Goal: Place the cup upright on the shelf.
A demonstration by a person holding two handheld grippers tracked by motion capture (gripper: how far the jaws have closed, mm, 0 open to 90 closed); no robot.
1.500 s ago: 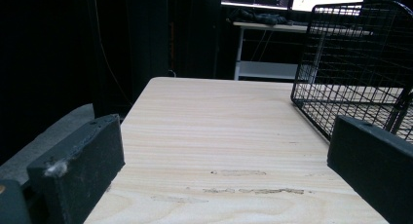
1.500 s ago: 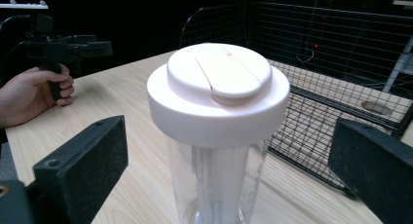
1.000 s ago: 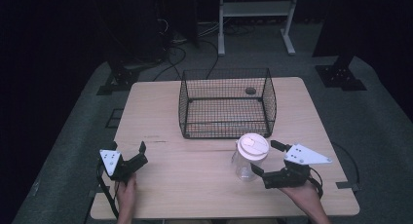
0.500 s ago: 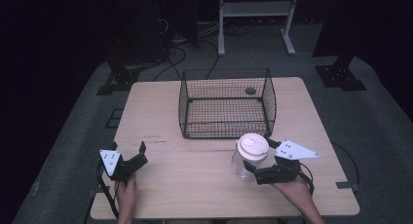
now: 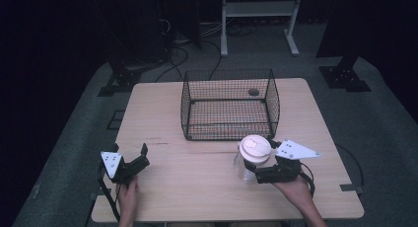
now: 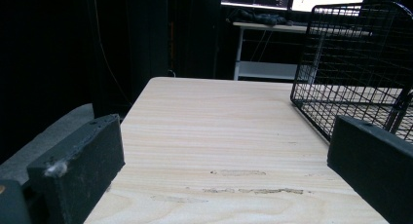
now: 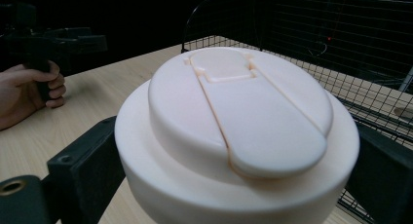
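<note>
Over on the left, the left gripper [image 5: 133, 160] sits low at the desk's [image 5: 197, 187] near corner, jaws wide apart and holding nothing, parked out of the way. Mid-desk stands the wire basket [image 5: 230, 104], open top ready to receive. On the right, the right gripper [image 5: 257, 172] has its jaws flanking the clear jar [image 5: 245, 167] just under its white lid [image 7: 234, 117], seemingly closing for a lift; the jar stands just in front of the basket.

Dark room, grey carpet [image 5: 74, 153], white shelf frame [image 5: 259, 10], perhaps monitors behind.
</note>
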